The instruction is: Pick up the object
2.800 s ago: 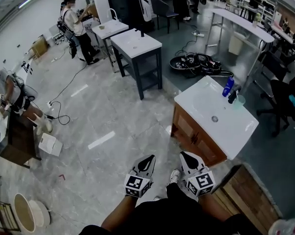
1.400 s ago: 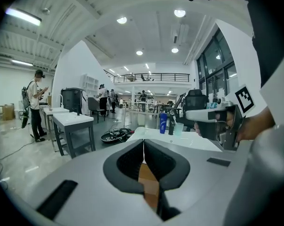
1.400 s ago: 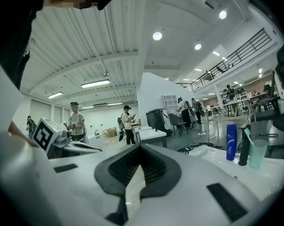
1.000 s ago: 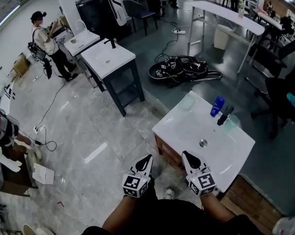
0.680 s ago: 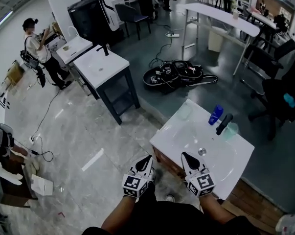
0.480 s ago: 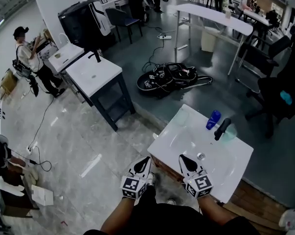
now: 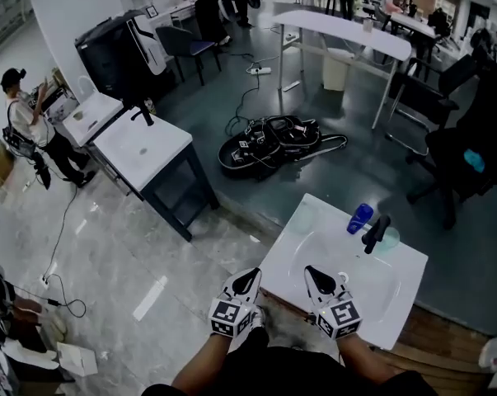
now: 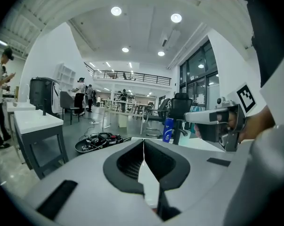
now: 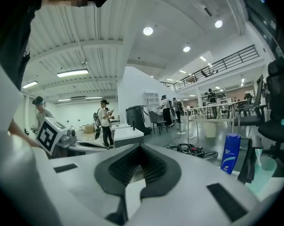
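A blue bottle (image 7: pixel 359 218) stands at the far side of a white sink top (image 7: pixel 314 236), next to a black faucet (image 7: pixel 373 232) and a pale green cup (image 7: pixel 391 238). My left gripper (image 7: pixel 249 279) is shut with nothing in it and hangs just off the sink's near left edge. Also shut and empty, my right gripper (image 7: pixel 313 274) is over the near rim of the basin. In the left gripper view the left gripper (image 8: pixel 143 141) points past the blue bottle (image 8: pixel 168 129). From the right gripper (image 9: pixel 141 146) the blue bottle (image 9: pixel 231 153) shows to the right, well beyond the jaws.
A dark vanity with a white top (image 7: pixel 141 151) stands to the left, with a person (image 7: pixel 21 122) beyond it. A heap of black cables and gear (image 7: pixel 269 143) lies on the floor ahead. A wooden platform (image 7: pixel 429 345) borders the sink at the right.
The white sink has come closer and now lies right under and ahead of both grippers. Both grippers stay shut and level side by side.
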A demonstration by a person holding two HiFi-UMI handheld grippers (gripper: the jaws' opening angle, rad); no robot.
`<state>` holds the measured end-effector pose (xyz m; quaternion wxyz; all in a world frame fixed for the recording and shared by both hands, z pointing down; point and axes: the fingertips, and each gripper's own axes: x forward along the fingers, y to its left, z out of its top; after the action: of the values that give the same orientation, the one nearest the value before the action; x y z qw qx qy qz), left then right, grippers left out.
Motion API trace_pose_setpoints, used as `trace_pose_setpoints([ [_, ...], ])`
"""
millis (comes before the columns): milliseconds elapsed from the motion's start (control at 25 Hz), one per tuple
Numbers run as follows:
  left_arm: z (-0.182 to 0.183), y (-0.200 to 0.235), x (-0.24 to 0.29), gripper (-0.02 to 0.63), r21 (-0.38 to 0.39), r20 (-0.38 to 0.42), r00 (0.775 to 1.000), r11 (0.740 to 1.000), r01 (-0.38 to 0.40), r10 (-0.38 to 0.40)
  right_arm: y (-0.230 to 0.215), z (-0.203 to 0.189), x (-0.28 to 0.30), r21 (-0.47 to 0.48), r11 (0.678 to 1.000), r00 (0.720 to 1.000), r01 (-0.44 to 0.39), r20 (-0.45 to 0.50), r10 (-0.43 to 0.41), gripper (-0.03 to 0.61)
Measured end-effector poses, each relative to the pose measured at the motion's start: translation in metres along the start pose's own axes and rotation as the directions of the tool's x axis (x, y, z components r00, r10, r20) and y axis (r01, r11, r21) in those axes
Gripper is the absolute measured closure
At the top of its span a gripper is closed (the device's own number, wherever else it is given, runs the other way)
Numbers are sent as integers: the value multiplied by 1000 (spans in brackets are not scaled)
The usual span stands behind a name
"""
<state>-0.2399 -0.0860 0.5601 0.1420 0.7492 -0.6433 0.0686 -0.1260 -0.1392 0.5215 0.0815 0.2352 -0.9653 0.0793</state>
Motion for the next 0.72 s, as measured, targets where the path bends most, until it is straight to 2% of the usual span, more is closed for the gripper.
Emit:
trace_pose_setpoints([
  [440, 26, 20, 57, 592, 23, -20, 984, 984, 178, -177, -38, 1, 37, 68, 983, 985, 169, -37, -167, 560],
  [600, 31, 17, 75, 592, 32, -21, 971, 971, 238, -237, -52, -2, 40, 131, 962, 971, 238, -23, -237, 560],
  [720, 36, 17, 92, 592, 46, -20, 967, 966, 254, -254, -78, 2, 32, 174, 937, 952, 302, -3, -306, 560],
])
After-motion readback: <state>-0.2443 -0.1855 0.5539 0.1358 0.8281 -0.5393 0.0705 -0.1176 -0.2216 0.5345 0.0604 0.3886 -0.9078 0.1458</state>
